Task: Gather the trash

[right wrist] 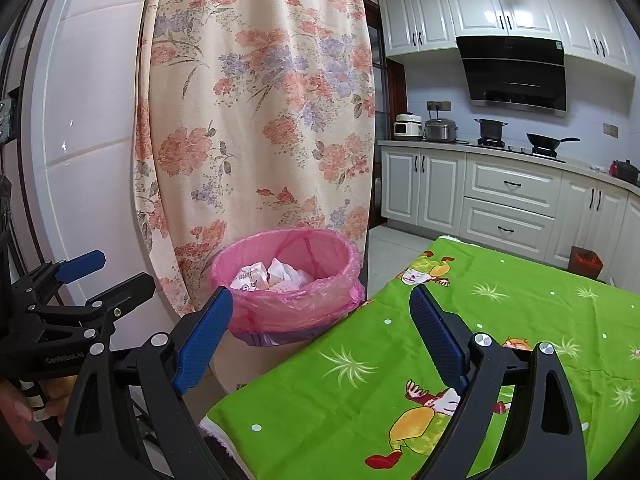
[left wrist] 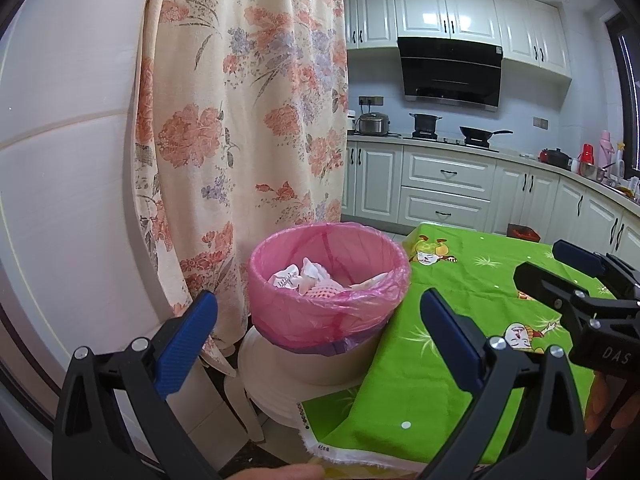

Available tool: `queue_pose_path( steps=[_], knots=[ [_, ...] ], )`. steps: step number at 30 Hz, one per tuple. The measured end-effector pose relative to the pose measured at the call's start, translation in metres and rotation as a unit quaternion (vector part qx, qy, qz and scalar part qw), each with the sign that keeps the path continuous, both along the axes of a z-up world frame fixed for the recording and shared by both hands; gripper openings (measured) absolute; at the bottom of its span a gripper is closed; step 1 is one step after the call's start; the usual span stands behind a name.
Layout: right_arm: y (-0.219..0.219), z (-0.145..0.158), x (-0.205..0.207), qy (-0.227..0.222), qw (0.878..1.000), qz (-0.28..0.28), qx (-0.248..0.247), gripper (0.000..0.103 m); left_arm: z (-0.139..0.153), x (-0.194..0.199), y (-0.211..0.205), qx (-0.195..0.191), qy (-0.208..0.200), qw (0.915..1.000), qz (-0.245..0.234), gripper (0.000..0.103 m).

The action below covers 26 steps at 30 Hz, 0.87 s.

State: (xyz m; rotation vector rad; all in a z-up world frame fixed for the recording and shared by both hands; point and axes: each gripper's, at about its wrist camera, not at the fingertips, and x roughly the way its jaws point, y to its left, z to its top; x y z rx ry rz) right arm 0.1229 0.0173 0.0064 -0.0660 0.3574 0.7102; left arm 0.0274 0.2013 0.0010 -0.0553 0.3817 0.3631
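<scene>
Left gripper hung wide, nothing between the blue pads; right gripper likewise wide and empty, held over the green cartoon-print cloth on the counter. Trash bin with pink liner sat on a white stool just beside the cloth's edge, in front of the floral curtain; crumpled white paper trash lay inside the bin, also seen from the right wrist; kitchen cabinets and range hood sat well behind.
</scene>
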Motion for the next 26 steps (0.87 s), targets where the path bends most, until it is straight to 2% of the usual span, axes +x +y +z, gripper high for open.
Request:
queue_pose_path(
  steps=[17, 26],
  knots=[
    [0.0025, 0.0008, -0.0033, -0.001, 1.000, 0.002, 0.000, 0.085, -0.0016, -0.0018, 0.0027, -0.007, -0.003, 1.0000, 0.002, 0.098],
    [0.0002, 0.0008, -0.0031, 0.000, 1.000, 0.001, 0.002, 0.085, -0.0001, 0.0003, -0.0049, 0.011, 0.001, 0.9999, -0.007, 0.098]
  ],
)
